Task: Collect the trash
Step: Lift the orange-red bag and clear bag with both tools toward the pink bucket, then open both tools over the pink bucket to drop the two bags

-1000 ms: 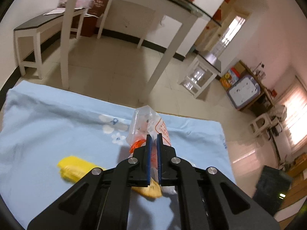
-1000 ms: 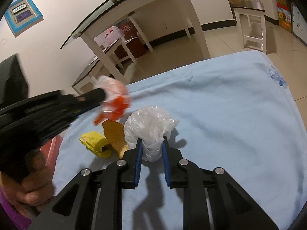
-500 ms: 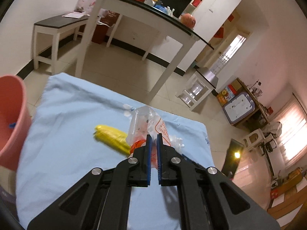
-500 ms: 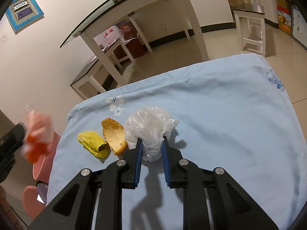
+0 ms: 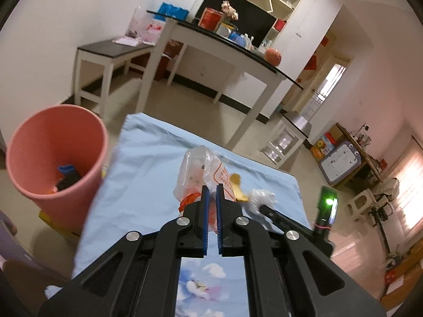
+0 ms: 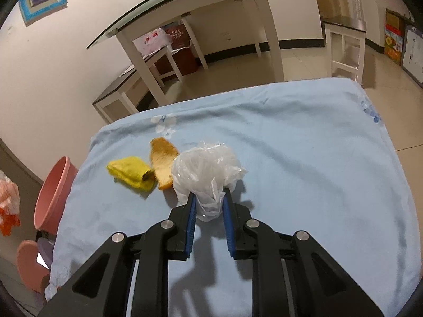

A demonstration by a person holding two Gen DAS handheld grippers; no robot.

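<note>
- Two grippers each hold a piece of trash. The left gripper (image 5: 211,189) has its jaws pressed almost together on a thin clear wrapper (image 5: 197,170) with orange print, which stands up from the pinch. A grip that tight suits film so thin.
- The wrapper hangs over the blue sheet (image 5: 148,179), short of the pink bin (image 5: 79,142), which stands on the floor just off the sheet's left edge. The bin sits low and beside the sheet, probably so trash can be dropped straight in. Something dark and blue already lies at its bottom.
- The right gripper (image 6: 208,198) pinches the gathered neck of a crumpled white bag (image 6: 205,167), jaws only partly closed because the bunched plastic fills the gap. Holding it by the neck likely keeps the bundle from unfolding.
- The bag rests on or just above the sheet, touching an orange peel (image 6: 162,165), with a yellow rag (image 6: 130,171) beside that.
- Judged from this, the wrapper goes to the bin first, then the bag. The peel and rag are not yet picked up.
</note>
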